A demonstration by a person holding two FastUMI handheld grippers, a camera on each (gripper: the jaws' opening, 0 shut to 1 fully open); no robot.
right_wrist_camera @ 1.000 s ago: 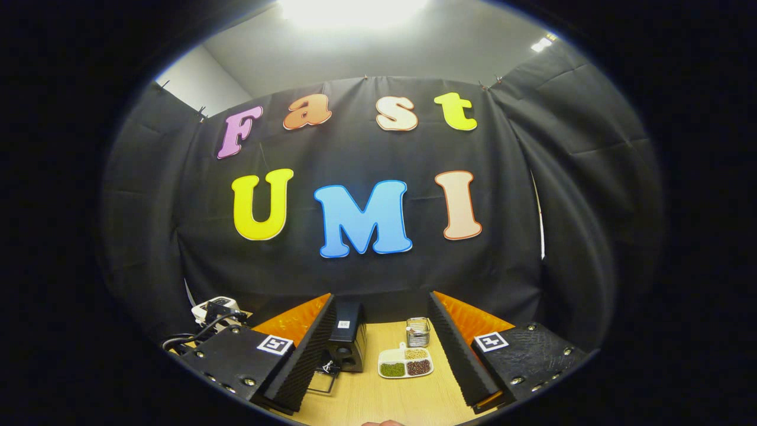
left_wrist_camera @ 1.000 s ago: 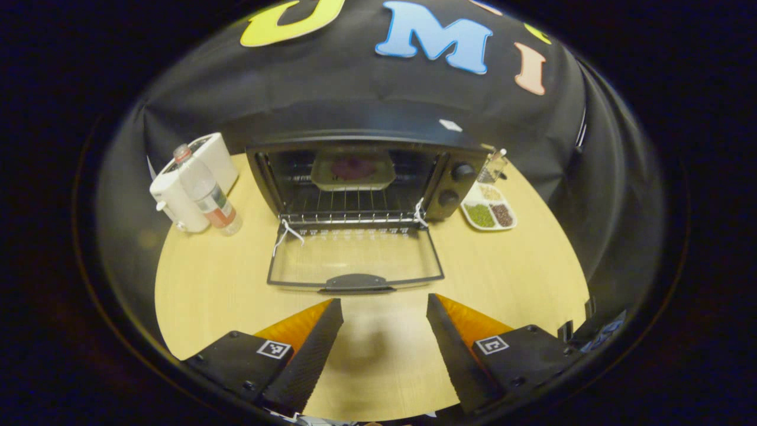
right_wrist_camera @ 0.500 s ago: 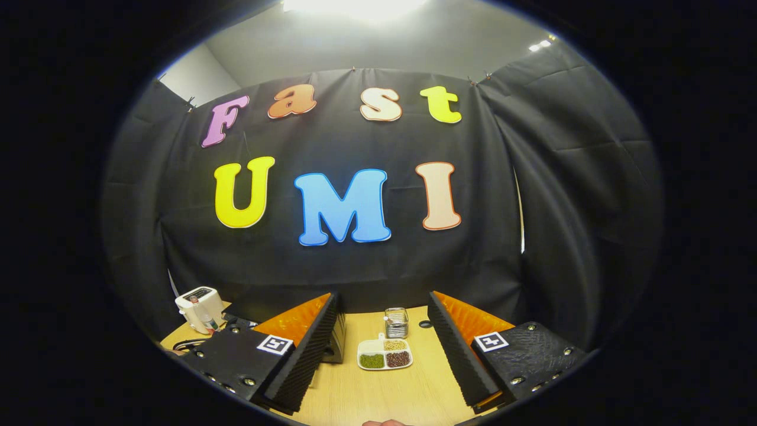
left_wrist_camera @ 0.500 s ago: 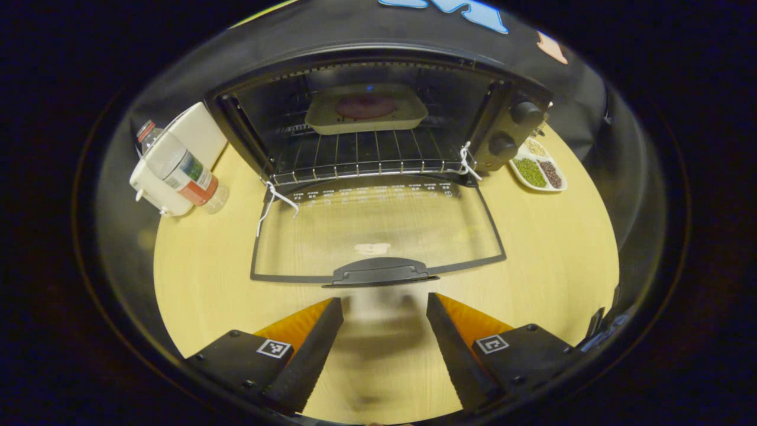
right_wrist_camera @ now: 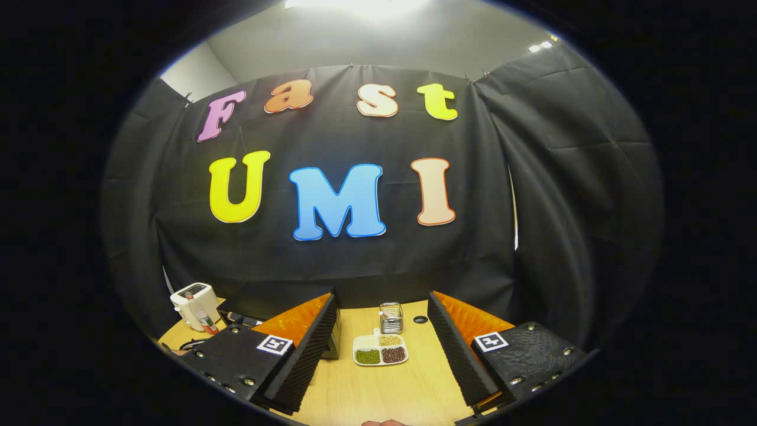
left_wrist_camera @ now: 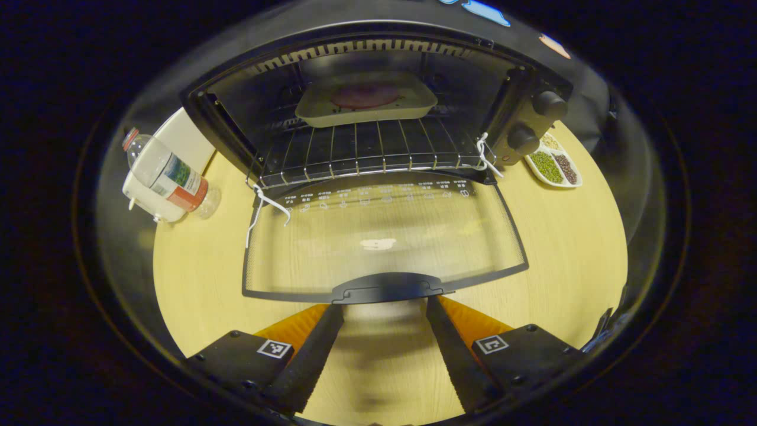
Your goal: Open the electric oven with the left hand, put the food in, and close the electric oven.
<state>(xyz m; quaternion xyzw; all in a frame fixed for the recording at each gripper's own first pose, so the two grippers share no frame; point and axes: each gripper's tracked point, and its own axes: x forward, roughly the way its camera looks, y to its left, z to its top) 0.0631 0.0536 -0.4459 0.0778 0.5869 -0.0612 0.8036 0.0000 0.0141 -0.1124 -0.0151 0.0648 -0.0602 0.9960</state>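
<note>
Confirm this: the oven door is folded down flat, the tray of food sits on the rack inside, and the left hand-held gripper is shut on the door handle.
Not quite. In the left gripper view the left hand-held gripper is open, its fingers just short of the door handle, not shut on it. The rest holds: the oven door lies folded down flat and the tray of food sits on the rack inside.

Harsh white ceiling light (right_wrist_camera: 355,5) blown out overhead. Pale wooden tabletop (left_wrist_camera: 562,236) evenly lit; dark oven cavity (left_wrist_camera: 355,100) dim. Glare patch on glass oven door (left_wrist_camera: 378,243). Strong fisheye bending at edges; near tabletop slightly smeared.
</note>
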